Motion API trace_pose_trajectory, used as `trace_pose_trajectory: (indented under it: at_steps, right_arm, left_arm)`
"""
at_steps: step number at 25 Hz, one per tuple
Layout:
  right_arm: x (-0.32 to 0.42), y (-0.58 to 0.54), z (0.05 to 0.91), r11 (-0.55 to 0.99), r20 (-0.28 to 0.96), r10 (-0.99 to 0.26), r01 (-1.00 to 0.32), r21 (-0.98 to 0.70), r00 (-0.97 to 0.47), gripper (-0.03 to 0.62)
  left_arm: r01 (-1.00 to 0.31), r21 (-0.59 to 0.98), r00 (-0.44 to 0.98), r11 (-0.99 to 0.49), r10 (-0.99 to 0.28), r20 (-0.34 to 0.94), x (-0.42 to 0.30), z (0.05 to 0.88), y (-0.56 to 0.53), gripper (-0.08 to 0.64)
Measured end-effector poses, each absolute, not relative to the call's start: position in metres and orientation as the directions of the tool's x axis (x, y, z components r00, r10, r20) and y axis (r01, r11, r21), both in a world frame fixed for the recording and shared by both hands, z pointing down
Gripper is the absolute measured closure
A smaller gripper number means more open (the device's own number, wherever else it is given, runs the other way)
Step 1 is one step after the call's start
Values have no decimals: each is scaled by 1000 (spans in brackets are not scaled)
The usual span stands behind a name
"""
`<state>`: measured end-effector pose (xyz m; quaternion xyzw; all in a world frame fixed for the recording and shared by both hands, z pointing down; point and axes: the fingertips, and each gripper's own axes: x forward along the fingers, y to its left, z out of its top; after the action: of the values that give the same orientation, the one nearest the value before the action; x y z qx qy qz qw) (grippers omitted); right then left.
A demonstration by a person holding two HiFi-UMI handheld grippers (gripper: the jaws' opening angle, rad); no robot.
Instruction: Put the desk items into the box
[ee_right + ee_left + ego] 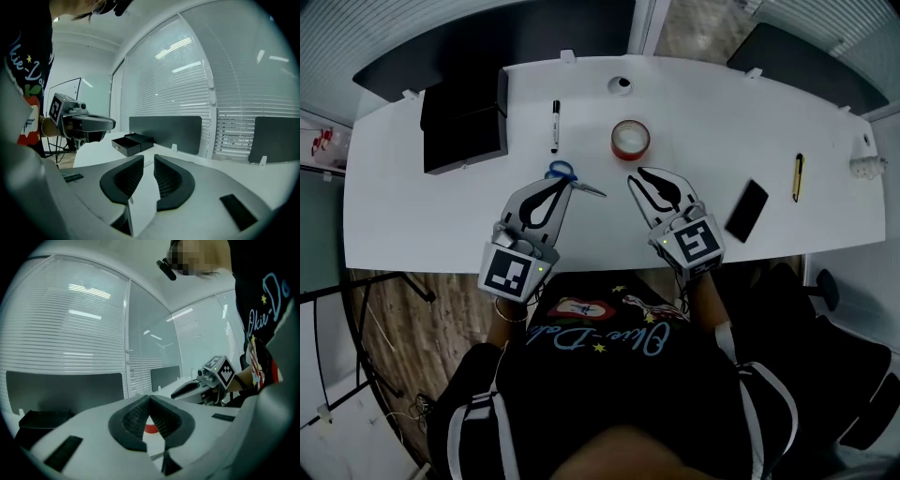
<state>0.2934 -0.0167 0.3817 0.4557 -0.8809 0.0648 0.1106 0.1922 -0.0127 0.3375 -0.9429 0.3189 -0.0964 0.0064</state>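
On the white table (412,216), as the head view is showing it, the black box (464,127) is standing at about 10 o'clock from both grippers, well apart from them. The left gripper (565,185) is pointing toward 1 o'clock. In its own view its pads are meeting at the tips and are holding nothing. The right gripper (639,176) is pointing toward 11 o'clock, its jaws are standing a little apart, and nothing is sitting between them.

The black phone (747,210) is lying between 3 and 4 o'clock from the right gripper. The red tape roll (630,139) is lying flat at 12 o'clock from that gripper, near but apart.

The scissors (591,189) are lying just at the tip of the left gripper; whether they are touching it I cannot tell. Their long axis is running from 10 o'clock, where the blue handles are, to 4 o'clock, and the blades are reaching into the space between the two grippers. I am judging that the left gripper is the nearer one for them and would need to open first.

The marker (554,126) is lying at 12 o'clock beyond the scissors. The yellow pen (798,177) is lying at 3 o'clock, well apart from the right gripper.
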Motion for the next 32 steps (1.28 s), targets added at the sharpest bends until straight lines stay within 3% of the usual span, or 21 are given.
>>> trace_pose_trajectory:
  at_steps: [18, 32]
  right_arm:
    - [292, -69, 464, 628, 536, -704, -761, 162, -466, 514]
    - [289, -94, 500, 663, 644, -635, -729, 171, -426, 505]
  left_arm:
    - [-622, -47, 751, -781, -613, 245, 177, 361, -55, 560]
    - [-639, -21, 746, -769, -626, 226, 159, 362, -77, 560]
